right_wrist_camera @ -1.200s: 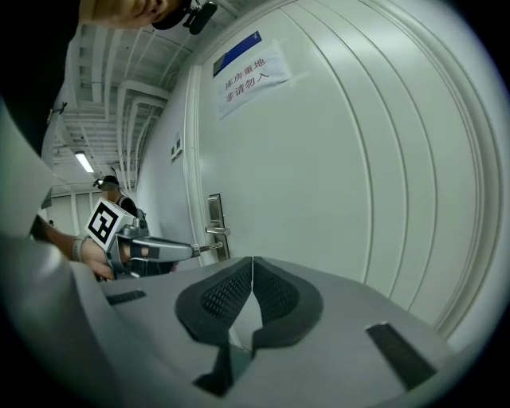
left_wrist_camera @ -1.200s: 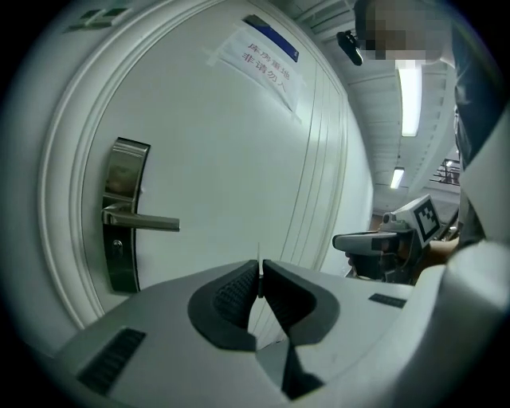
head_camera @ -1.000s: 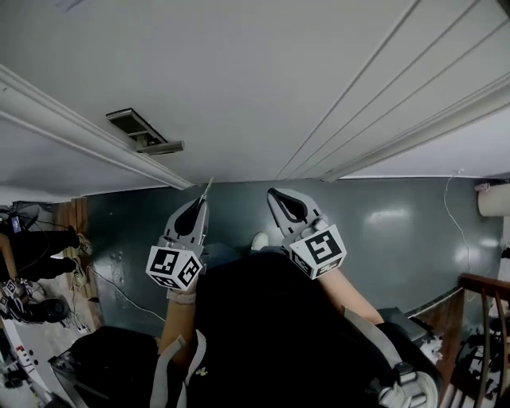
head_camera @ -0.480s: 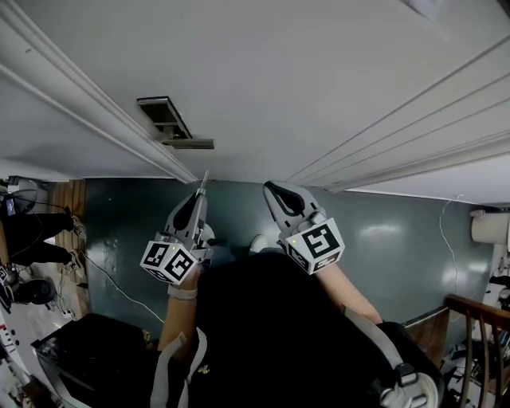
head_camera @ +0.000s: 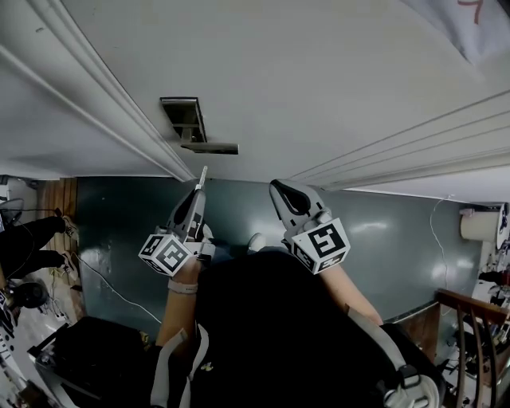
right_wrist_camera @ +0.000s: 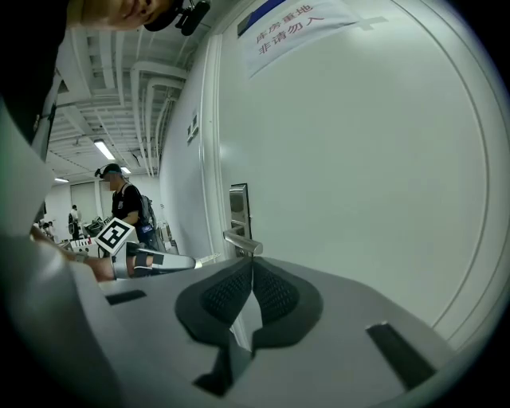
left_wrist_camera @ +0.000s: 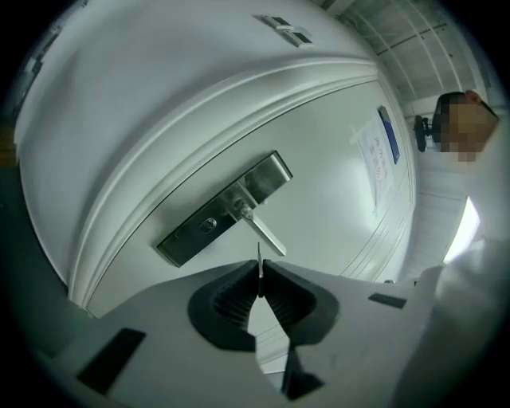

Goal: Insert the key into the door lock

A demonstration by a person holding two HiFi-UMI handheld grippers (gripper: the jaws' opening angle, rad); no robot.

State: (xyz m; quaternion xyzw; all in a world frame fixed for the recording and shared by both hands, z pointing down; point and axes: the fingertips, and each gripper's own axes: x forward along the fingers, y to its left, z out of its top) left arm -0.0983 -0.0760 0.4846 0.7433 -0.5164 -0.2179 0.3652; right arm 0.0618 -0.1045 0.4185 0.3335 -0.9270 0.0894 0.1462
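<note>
The left claw [left_wrist_camera: 258, 280] is shut on the key [left_wrist_camera: 258, 267]. It pinches the key's base between its ribbed pads, and the thin blade stands out past the jaw tips toward the white door [left_wrist_camera: 319, 151]. In the left gripper view the blade tip is just below the free end of the lever handle [left_wrist_camera: 263, 231] and clear of it. The keyhole [left_wrist_camera: 209, 225] sits on the metal lock plate [left_wrist_camera: 227, 205], up and to the left of the tip, so the key is not yet in the lock. From the head view this claw points up at the door with the key leading, below the lock plate and apart from it. The right claw [right_wrist_camera: 251, 267] has its jaws pressed together with nothing between them. It is held beside the left one and also faces the door, near the handle but not touching it. A paper notice [right_wrist_camera: 291, 22] hangs high on the door, and a dark grey floor [head_camera: 398, 231] shows below both claws.
</note>
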